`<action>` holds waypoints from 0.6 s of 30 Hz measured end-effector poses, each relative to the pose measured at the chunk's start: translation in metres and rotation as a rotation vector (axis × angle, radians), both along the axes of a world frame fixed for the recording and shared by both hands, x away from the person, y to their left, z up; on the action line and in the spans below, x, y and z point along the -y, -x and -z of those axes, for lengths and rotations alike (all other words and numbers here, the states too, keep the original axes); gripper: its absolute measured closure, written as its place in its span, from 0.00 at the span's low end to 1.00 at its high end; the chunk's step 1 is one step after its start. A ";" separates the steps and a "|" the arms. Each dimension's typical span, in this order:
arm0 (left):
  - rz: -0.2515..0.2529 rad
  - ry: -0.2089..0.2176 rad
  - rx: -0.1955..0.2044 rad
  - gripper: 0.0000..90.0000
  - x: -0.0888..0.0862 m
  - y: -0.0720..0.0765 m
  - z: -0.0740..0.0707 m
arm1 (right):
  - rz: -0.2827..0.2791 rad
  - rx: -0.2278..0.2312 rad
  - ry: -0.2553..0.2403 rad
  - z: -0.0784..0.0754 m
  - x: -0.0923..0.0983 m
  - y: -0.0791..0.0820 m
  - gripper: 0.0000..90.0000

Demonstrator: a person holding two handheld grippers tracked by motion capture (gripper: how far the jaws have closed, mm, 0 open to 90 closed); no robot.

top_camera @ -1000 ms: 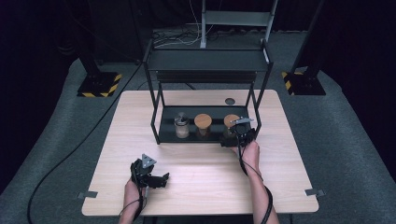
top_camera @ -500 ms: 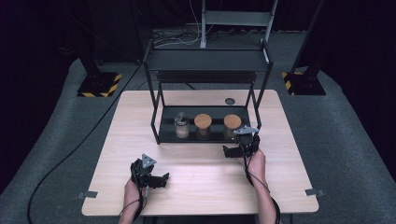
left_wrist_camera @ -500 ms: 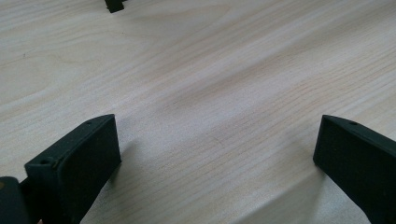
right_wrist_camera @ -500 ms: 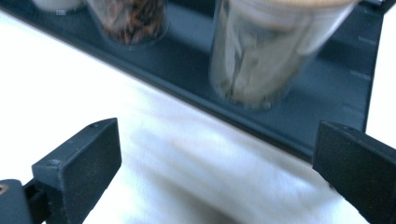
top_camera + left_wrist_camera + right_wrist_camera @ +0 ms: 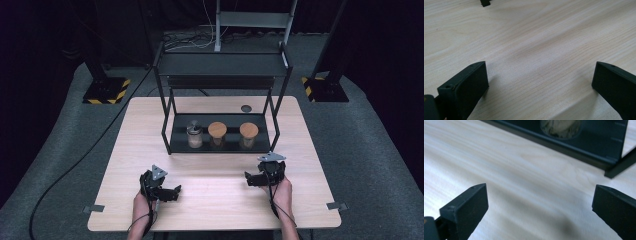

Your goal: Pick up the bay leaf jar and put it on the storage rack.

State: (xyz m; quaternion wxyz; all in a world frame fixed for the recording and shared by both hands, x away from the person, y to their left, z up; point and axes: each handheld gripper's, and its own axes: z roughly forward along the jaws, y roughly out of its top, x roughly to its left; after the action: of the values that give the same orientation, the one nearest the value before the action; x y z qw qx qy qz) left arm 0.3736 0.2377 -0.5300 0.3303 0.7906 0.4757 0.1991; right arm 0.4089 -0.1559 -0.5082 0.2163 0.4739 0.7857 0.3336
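A black two-level rack [image 5: 220,142] stands at the table's middle back. On its lower shelf sit a metal-lidded glass jar [image 5: 194,135] and two cork-lidded jars [image 5: 217,134] [image 5: 248,134]. My left gripper [image 5: 172,191] rests low over the front left of the table, open, with bare wood between its jaws [image 5: 540,82]. My right gripper [image 5: 251,179] hovers over the front right, open and holding nothing [image 5: 540,202]. In the right gripper view, the rack's base edge [image 5: 579,147] and the bottom of a jar [image 5: 561,126] lie ahead of the jaws.
The wooden table [image 5: 215,200] has a small dark round hole or disc [image 5: 246,108] behind the rack. Cables trail off the left gripper and across the floor at the left. Stand bases with yellow-black stripes [image 5: 106,92] sit on the floor behind.
My right gripper has pulled back from the rack's front right corner toward the table's front edge. The left gripper has stayed put.
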 end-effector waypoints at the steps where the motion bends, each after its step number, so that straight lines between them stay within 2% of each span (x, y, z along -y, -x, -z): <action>1: 0.000 0.000 0.000 0.00 0.000 0.000 0.000 | 0.005 -0.004 -0.001 0.002 0.003 0.005 0.00; 13: 0.000 0.000 0.000 0.00 0.000 0.000 0.000 | 0.060 -0.001 -0.014 0.014 0.030 0.033 0.00; 18: 0.000 0.000 0.000 0.00 0.000 0.000 0.000 | 0.076 -0.008 -0.022 0.017 0.038 0.038 0.00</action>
State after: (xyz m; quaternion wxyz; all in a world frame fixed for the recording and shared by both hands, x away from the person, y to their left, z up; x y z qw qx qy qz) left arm 0.3736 0.2377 -0.5300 0.3304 0.7905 0.4757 0.1990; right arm 0.3706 -0.1944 -0.5248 0.2206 0.5071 0.7642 0.3319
